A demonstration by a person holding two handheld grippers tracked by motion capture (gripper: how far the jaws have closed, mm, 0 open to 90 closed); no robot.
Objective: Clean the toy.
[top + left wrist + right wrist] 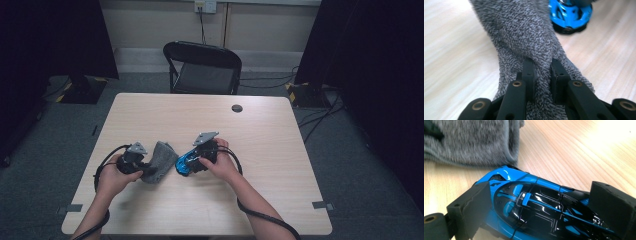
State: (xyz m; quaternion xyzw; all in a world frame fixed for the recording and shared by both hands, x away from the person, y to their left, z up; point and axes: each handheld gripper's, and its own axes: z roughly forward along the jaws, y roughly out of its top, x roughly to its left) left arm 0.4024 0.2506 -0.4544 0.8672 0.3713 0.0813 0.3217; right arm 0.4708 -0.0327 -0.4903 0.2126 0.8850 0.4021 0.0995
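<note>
A grey fuzzy sock [161,161] lies on the wooden table [210,125], left of centre. My left gripper [142,166] is shut on its near end; in the left gripper view the black pads [528,75] pinch a fold of the sock [524,35]. A blue and black toy car [186,162] sits just right of the sock. My right gripper [192,162] is shut on the car; in the right gripper view its fingers [474,205] press both sides of the car [536,205], whose nose points at the sock [474,142].
A black folding chair [205,67] stands behind the far table edge. A small dark round cap [237,108] sits in the tabletop near the far edge. Cables trail from both grippers over the near table edge.
</note>
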